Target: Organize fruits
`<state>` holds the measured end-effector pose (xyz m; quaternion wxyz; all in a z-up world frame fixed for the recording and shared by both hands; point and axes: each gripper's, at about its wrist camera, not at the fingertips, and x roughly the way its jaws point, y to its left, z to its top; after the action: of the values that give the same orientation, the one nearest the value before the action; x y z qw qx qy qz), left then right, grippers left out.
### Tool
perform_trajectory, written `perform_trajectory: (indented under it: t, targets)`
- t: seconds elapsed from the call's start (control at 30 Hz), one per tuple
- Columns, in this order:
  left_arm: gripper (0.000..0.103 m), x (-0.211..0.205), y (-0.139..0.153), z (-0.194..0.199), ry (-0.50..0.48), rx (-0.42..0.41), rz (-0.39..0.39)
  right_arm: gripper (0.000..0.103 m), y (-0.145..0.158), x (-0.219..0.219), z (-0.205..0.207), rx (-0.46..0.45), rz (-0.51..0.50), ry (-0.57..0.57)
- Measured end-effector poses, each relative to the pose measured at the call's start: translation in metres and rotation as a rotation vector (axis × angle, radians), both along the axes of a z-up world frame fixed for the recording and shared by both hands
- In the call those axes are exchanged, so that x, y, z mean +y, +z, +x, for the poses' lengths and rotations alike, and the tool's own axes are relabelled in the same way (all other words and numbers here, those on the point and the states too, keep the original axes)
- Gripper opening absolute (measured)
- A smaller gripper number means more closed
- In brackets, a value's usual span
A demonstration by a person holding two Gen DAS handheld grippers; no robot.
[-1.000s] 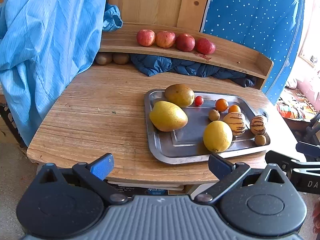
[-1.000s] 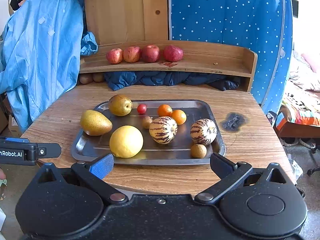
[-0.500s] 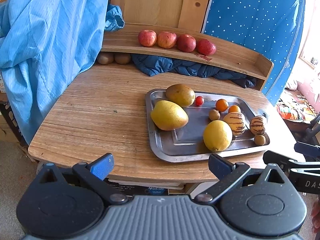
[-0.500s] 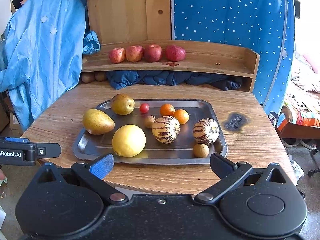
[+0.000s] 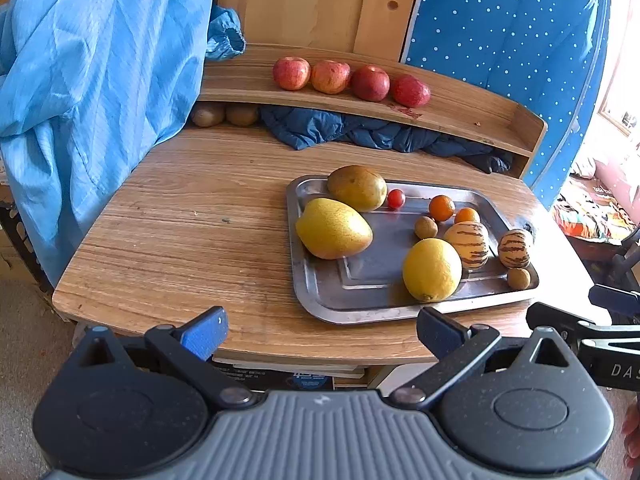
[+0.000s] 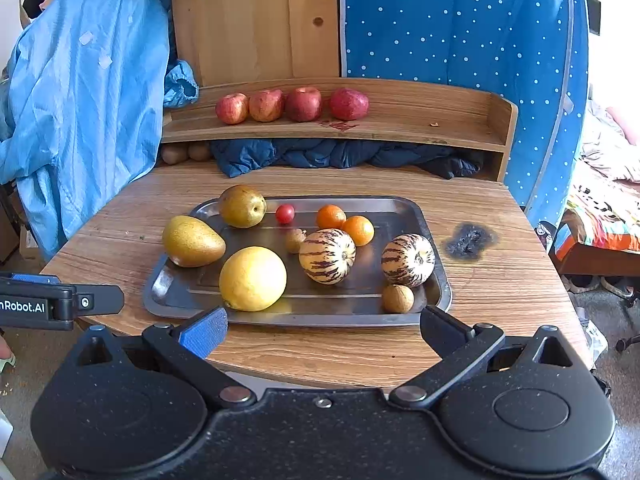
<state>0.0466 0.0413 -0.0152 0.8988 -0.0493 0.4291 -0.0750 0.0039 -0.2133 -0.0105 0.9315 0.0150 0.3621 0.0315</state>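
A metal tray [image 6: 438,280] [image 5: 298,276] on the round wooden table holds a yellow pear [image 6: 192,242], a brownish pear [image 6: 242,206], a large lemon [image 6: 253,279], a cherry tomato [image 6: 285,213], two small oranges [image 6: 344,223], two striped melons [image 6: 327,255] and two small brown fruits [image 6: 397,299]. Several red apples [image 6: 291,105] line the raised shelf. My right gripper [image 6: 322,330] hangs open before the tray's near edge. My left gripper [image 5: 320,330] is open too, off the table's front left, holding nothing.
The wooden shelf [image 6: 460,120] runs along the table's back, with dark blue cloth [image 6: 332,156] and two brown fruits [image 6: 186,153] beneath it. A light blue garment [image 6: 80,100] hangs at the left. A dark scorch mark [image 6: 470,240] lies right of the tray.
Both grippers have edged slightly forward toward the table; the tray and fruit sit a little nearer in both views. Nothing was grasped or moved.
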Motion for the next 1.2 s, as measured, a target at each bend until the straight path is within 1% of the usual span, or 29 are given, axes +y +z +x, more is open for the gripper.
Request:
perform_trajectory:
  t: [0.5,0.73,0.87,1.13,1.2]
  targets:
    - [0.102,-0.01,-0.002,0.003,0.005,0.018,0.005,0.102,-0.003,-0.004,0.001,0.009,0.0,0.018]
    - [0.102,-0.014,-0.002,0.005,-0.002,0.021,0.002,0.102,-0.006,-0.009,0.003,0.019,0.002,0.009]
    - [0.102,-0.017,-0.001,0.006,-0.005,0.022,0.015,0.102,-0.007,-0.009,0.004,0.024,0.0,0.004]
    - [0.102,-0.016,0.0,0.007,-0.002,0.03,0.015,0.102,-0.008,-0.01,0.004,0.029,-0.003,0.004]
    - [0.102,-0.017,-0.001,0.008,-0.003,0.04,0.029,0.102,-0.008,-0.01,0.005,0.031,-0.003,0.004]
